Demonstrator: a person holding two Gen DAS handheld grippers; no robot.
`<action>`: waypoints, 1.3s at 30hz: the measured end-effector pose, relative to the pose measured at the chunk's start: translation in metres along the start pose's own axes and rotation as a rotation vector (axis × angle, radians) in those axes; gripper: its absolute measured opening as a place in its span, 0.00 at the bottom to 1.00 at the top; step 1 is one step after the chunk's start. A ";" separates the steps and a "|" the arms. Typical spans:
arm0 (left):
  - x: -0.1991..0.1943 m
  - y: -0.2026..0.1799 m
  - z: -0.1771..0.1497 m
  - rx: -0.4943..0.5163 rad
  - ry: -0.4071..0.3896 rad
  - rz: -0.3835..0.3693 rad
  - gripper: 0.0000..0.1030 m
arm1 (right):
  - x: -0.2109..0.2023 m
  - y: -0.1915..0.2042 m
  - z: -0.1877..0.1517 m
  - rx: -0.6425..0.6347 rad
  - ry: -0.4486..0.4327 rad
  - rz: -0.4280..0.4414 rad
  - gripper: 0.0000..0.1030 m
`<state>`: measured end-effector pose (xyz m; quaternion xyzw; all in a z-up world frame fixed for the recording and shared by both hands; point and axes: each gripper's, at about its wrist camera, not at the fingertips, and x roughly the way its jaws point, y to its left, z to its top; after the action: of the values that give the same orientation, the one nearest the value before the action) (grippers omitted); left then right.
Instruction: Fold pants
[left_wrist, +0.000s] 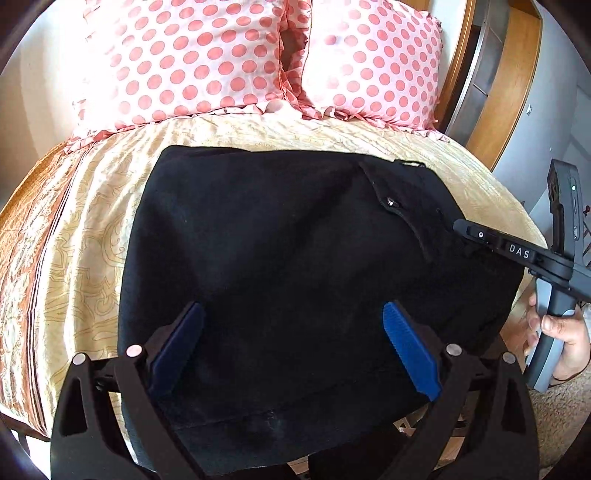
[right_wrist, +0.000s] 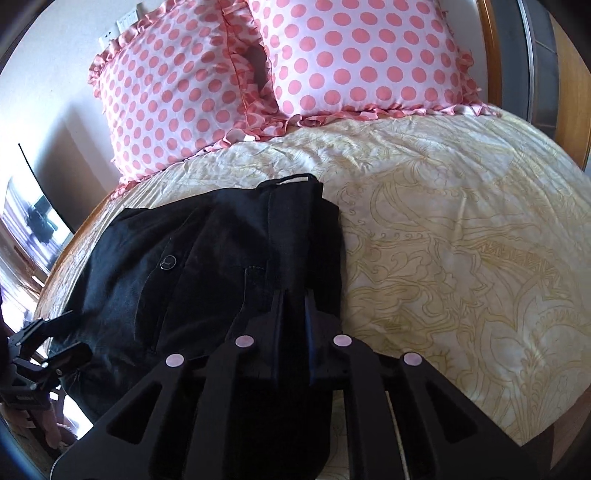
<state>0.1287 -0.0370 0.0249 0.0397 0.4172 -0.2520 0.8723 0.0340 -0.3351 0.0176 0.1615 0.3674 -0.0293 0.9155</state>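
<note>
Currently the black cotton-like pants (left_wrist: 280, 266) lie in a compact folded stack on the cream, scroll-patterned bedspread (right_wrist: 461, 258) of the bed, below two pink polka-dot ruffled pillows (left_wrist: 207, 55), with the near edge of the stack close to the foot edge of the mattress. The left hand-held gripper (left_wrist: 291, 343) hovers over the near part of the stack with its blue ribbed pads (left_wrist: 410, 350) spread wide and nothing between them. The right hand-held gripper (right_wrist: 293, 314) has its jaws drawn to a narrow slot at the right-hand edge of the stack; dark fabric appears to sit between them, but black on black prevents confirmation that it is pinched. The principal risk is an uneven fold: if only the right side is carried while the left stays unclamped, the layers are likely to shear, and the top layer may slide off the lower ones. A second risk is a partial-layer grasp; a narrow closure on a thick multi-layer edge may catch only the upper plies, so the stack opens when lifted. The pocket flap with its metal button (left_wrist: 389, 201) forms a bulge that may resist a flat crease. Because the stack lies near the mattress edge, any drag toward the operator may pull it off the bed.
</note>
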 end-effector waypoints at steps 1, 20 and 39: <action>-0.006 0.002 0.003 -0.008 -0.023 -0.006 0.95 | -0.006 0.003 0.003 -0.004 -0.015 -0.011 0.16; 0.002 0.026 0.011 -0.069 0.000 0.004 0.96 | -0.030 -0.016 0.006 0.055 -0.021 0.083 0.42; 0.004 0.032 0.007 -0.051 0.005 0.063 0.98 | 0.027 -0.026 0.020 0.052 0.142 0.185 0.52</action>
<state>0.1511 -0.0131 0.0223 0.0312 0.4244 -0.2137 0.8793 0.0626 -0.3643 0.0051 0.2198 0.4138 0.0572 0.8816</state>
